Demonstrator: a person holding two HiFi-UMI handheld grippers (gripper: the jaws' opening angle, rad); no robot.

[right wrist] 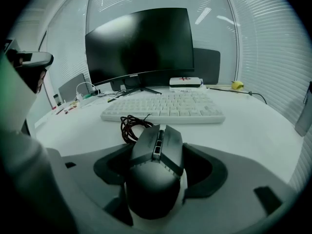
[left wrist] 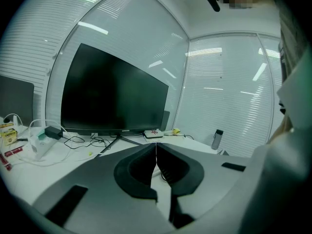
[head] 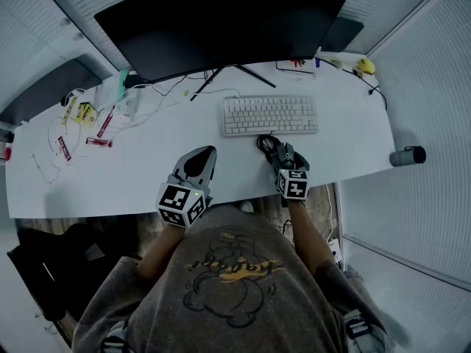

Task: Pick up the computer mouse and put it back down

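White desk [head: 147, 160] fills the head view, with a dark monitor [head: 221, 20] at the back and a pale keyboard [head: 270, 115] in front of it. The left gripper [head: 208, 153] hangs over bare desk with nothing at its tips, apparently parked out of the way. The right gripper [head: 285, 160] has the computer mouse [head: 284, 151] at its jaw tips, just short of the keyboard, and the mouse's cable [head: 265, 143] is bunched just ahead of those jaws.

Seen from the left gripper view, the left gripper [left wrist: 156, 152] has its jaws together, tips meeting, with nothing between them. Beyond the tips lie only the desk [left wrist: 73, 160] and the monitor [left wrist: 112, 96], which fits an idle hand.

Through the right gripper view, the right gripper [right wrist: 156, 150] has its jaws clamped on the computer mouse [right wrist: 155, 165], one jaw against each flank, the mouse's nose pointing away from the camera. Gripping the broad sides likely keeps the rounded shell from twisting. The cable [right wrist: 129, 126] coils ahead and slightly left of the jaws, slack enough not to tug, and the keyboard [right wrist: 163, 108] lies farther ahead below the monitor [right wrist: 139, 43]. Whether the mouse rests on the desk or hangs just above it cannot be told.
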